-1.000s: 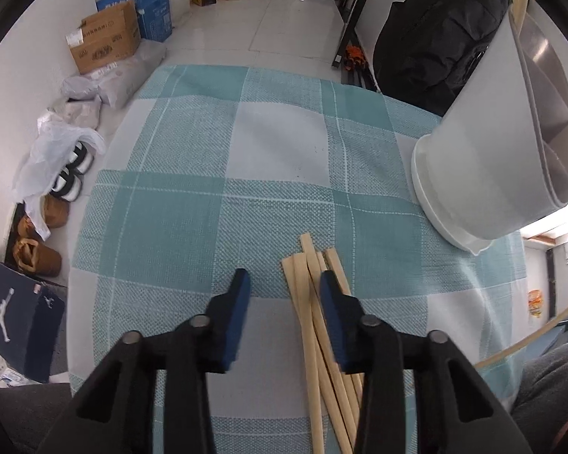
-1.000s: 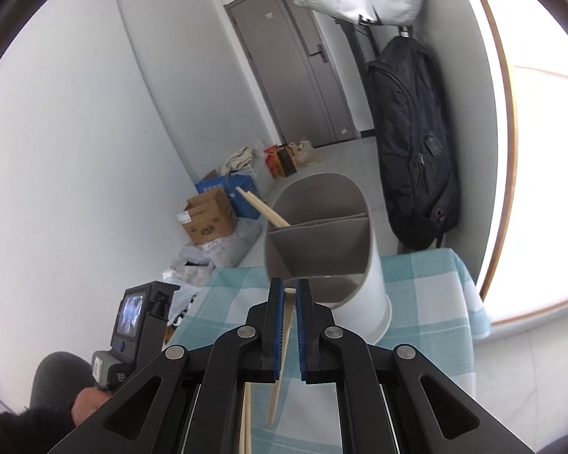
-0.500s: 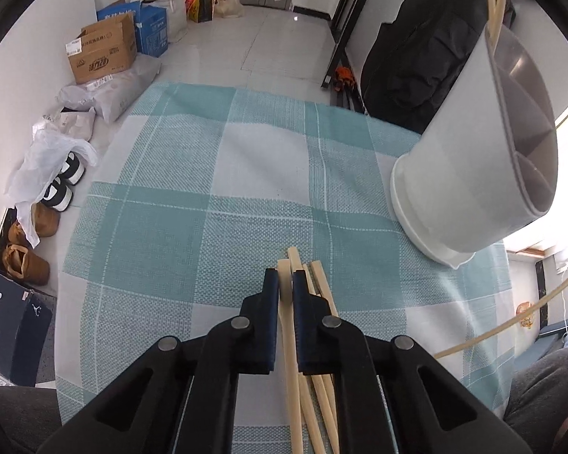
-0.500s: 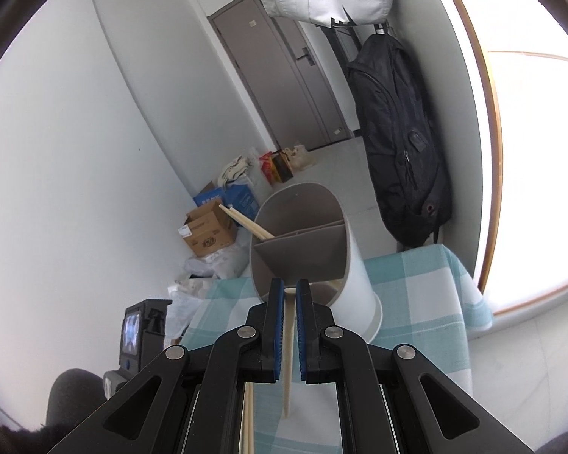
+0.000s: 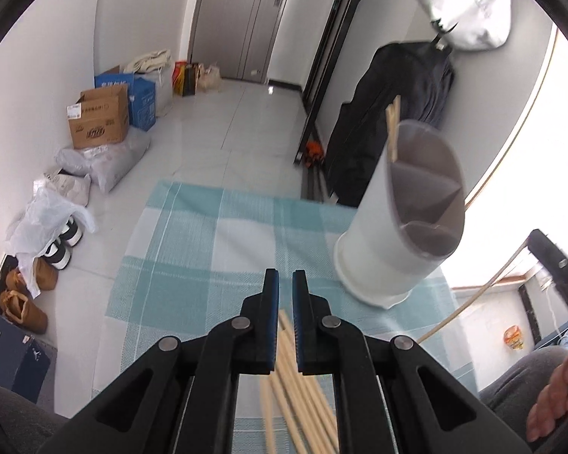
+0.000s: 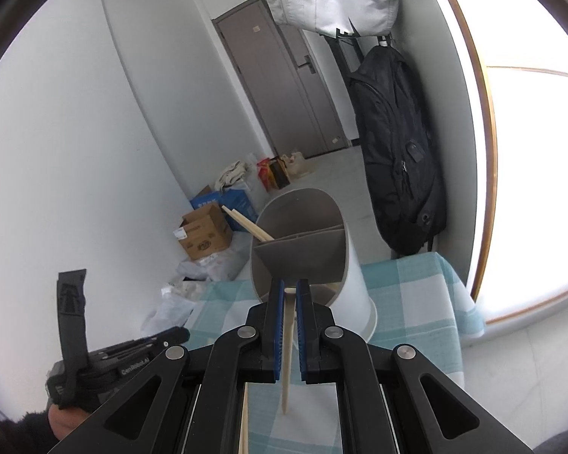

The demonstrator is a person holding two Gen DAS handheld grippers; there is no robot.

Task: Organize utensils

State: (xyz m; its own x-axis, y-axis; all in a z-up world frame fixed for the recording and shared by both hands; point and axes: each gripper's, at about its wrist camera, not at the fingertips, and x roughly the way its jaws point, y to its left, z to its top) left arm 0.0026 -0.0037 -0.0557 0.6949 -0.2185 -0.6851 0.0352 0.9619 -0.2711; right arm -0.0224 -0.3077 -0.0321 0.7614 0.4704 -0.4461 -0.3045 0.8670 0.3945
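A white utensil holder (image 5: 390, 234) with grey divided compartments stands on the teal checked tablecloth (image 5: 208, 246). Two chopsticks (image 5: 392, 132) lean out of its far compartment. My left gripper (image 5: 286, 295) is shut on one chopstick (image 5: 284, 321), lifted above the loose pile of chopsticks (image 5: 306, 397) on the cloth. My right gripper (image 6: 291, 295) is shut on another chopstick (image 6: 286, 370), which hangs down just in front of the holder (image 6: 356, 295). In the left wrist view that chopstick (image 5: 469, 302) slants in from the right.
The holder sits near the table's far right corner, with a black backpack (image 6: 401, 159) hanging behind it. On the floor to the left are cardboard boxes (image 5: 98, 121), bags and shoes (image 5: 60, 249). A person's hand (image 5: 556, 397) and knee are at lower right.
My left gripper shut on a chopstick in the pile, then rose and tilted upward, so more of the room shows. The right gripper stayed shut on its chopstick by the holder.
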